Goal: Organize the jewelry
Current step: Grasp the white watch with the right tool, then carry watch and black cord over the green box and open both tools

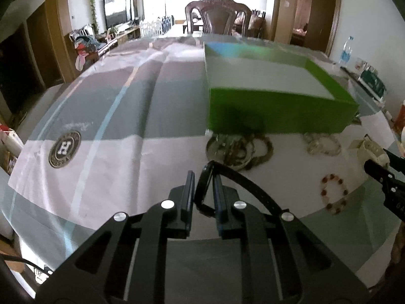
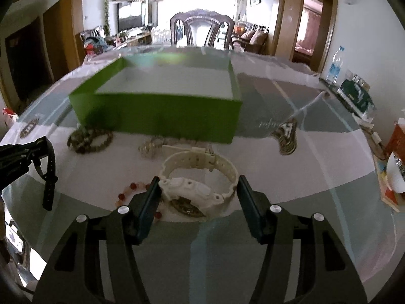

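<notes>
Two grippers working watches toward the green box (image 2: pixel 157 116).
Left gripper (image 1: pixel 204 177) is gripping the black watch (image 1: pixel 202 190); right gripper (image 2: pixel 197 185), fingers open, is straddling the white watch (image 2: pixel 200 177), needing closure next.

box (image 2: pixel 162 116): sits mid-counter (image 2: pixel 316 152), open top, chair (image 2: pixel 200 29) behind it at the far edge
bracelets (image 2: pixel 88 139): piled right against the box's front left corner
watch (image 2: pixel 200 177): in front of the box, between the right tool (image 2: pixel 197 185) fingers
bead bracelet (image 1: pixel 332 193): just left of the watch
strap (image 1: pixel 243 185): in the left tool (image 1: pixel 203 181), left of everything
bottle (image 2: pixel 335 63): far right edge
</notes>
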`<state>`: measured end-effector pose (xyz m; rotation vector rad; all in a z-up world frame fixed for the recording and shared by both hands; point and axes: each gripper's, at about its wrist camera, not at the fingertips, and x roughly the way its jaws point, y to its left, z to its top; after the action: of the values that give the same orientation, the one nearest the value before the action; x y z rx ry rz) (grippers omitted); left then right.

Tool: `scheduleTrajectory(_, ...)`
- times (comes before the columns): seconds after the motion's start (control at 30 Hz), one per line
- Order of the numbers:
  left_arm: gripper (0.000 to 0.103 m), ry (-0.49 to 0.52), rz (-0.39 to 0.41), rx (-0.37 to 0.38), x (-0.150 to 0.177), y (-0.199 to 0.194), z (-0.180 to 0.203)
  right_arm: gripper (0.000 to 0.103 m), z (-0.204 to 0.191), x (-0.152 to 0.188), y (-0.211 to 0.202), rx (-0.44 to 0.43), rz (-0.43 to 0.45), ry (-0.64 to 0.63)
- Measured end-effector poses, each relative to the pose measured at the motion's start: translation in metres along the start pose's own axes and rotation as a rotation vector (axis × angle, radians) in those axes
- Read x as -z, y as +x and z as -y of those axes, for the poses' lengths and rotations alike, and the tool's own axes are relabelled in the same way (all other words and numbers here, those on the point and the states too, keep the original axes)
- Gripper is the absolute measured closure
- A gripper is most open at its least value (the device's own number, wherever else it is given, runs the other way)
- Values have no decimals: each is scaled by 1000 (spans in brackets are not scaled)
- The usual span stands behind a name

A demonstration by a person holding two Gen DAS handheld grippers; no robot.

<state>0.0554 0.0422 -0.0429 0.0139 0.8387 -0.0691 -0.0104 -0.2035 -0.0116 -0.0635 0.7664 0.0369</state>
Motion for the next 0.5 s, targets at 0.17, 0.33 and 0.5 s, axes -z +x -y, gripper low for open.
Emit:
scheduleTrajectory(0.17, 89, 9, 56, 11, -26, -17, 7, 43, 3, -25, -15, -2, 73, -5)
scheduleTrajectory(0.33, 89, 17, 134, 36, -77, -22, 22, 43, 1, -70, -4, -33, 122, -11)
scheduleTrajectory(0.5, 88, 13, 130, 52, -124, 5, 37, 43, 4, -112, 28, -62, 108, 29)
